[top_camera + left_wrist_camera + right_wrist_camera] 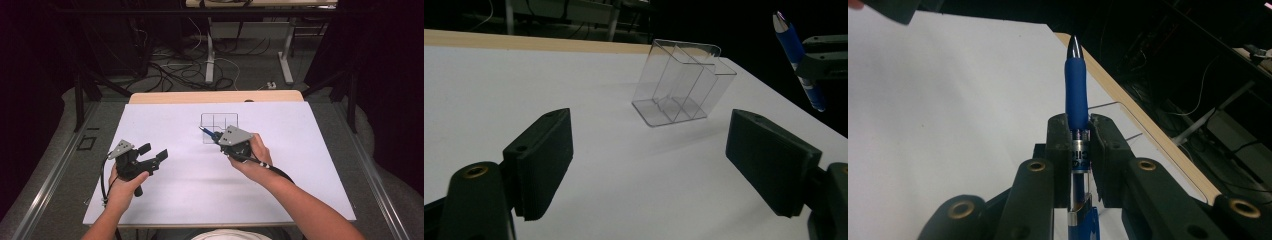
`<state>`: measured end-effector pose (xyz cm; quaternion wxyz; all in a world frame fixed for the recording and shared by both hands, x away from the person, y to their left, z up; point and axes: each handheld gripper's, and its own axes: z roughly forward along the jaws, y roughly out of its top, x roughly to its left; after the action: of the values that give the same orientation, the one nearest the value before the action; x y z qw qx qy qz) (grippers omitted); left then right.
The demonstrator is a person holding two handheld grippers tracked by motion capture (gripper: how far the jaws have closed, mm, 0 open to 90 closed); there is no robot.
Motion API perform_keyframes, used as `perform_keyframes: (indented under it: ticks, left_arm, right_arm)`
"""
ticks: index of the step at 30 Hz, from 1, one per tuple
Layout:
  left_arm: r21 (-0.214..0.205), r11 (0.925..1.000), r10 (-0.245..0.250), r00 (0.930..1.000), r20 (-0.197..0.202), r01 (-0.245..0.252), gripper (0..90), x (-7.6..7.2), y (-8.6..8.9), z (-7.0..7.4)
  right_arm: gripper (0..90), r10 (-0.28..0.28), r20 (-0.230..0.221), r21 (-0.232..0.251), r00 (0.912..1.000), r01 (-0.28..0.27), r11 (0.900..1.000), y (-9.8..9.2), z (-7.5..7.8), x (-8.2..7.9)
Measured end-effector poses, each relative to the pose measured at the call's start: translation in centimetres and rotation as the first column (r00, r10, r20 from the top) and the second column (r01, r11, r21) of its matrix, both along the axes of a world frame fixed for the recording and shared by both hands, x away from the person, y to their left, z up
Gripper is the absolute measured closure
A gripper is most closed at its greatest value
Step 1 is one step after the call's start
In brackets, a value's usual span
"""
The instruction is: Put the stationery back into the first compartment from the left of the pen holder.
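A clear plastic organizer (219,127) with several compartments stands on the white tabletop (175,195), a little right of centre and towards the far side. My right gripper (219,138) hovers just in front of it, shut on a blue pen (206,132) whose tip points at the organizer. In the right gripper view the pen (1076,85) sticks out forward, clamped between the jaws of that gripper (1079,125). My left gripper (154,151) rests at the left of the table, open with nothing between its jaws. From the left gripper view (649,125), the organizer (676,82) sits ahead and the pen (796,55) hangs at the right.
A wooden strip (215,96) runs along the table's far edge. Beyond it the floor holds tangled cables (170,70) and the legs of another table (210,55). Dark curtains close both sides.
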<state>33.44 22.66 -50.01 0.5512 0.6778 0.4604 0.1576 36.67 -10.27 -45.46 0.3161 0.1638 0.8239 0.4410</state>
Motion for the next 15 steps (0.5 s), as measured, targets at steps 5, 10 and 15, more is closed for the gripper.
perform_keyframes:
  ticks: [5,10,15]
  left_arm:
    - [0.019,0.9998,-0.007,0.9998,0.019,0.006,27.5,0.0,-0.3,0.3]
    - [0.006,0.9995,-0.032,0.9994,0.014,0.032,32.0,0.1,-1.1,0.7]
    - [-0.02,0.9963,-0.084,0.9964,-0.01,0.084,33.1,0.6,-2.5,1.2]
  right_arm:
    - [79.7,-0.001,-0.027,0.051,0.9996,0.002,0.9987,0.3,0.3,0.3]
    - [79.7,-0.003,-0.086,0.135,0.9963,0.014,0.9907,0.4,0.6,0.8]
    - [79.7,0.0,-0.148,0.239,0.9891,0.035,0.9703,0.4,0.9,1.5]
